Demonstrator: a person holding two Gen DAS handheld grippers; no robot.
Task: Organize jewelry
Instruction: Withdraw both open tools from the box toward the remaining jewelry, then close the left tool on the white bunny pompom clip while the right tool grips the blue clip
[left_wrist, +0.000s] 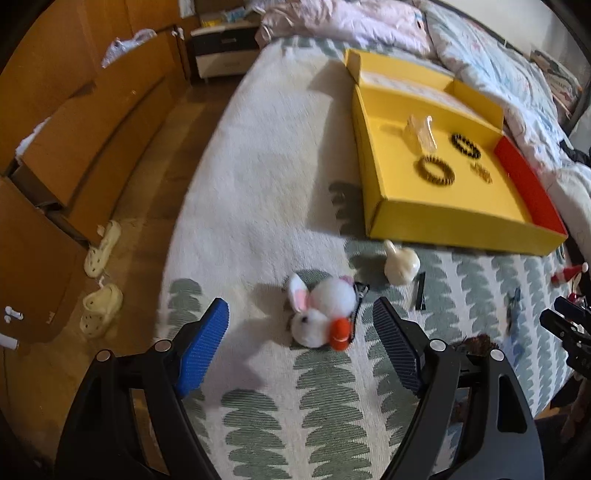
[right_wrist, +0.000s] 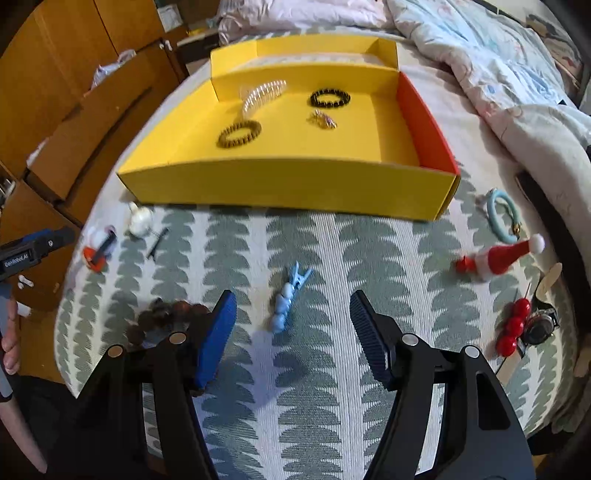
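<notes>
Both grippers spread wide, holding nothing. The left gripper (left_wrist: 301, 334) frames a white bunny hair clip (left_wrist: 320, 314); the right gripper (right_wrist: 293, 325) frames a blue hair clip (right_wrist: 290, 297). The yellow tray (right_wrist: 288, 184) beyond holds bracelets already sorted.

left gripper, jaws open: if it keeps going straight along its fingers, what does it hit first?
Most likely the bunny clip: it lies on the bedspread right ahead of the open left gripper, centred between the fingers. The cream clip and the yellow box lie farther on. Depth is hard to judge in the fisheye view.
</notes>
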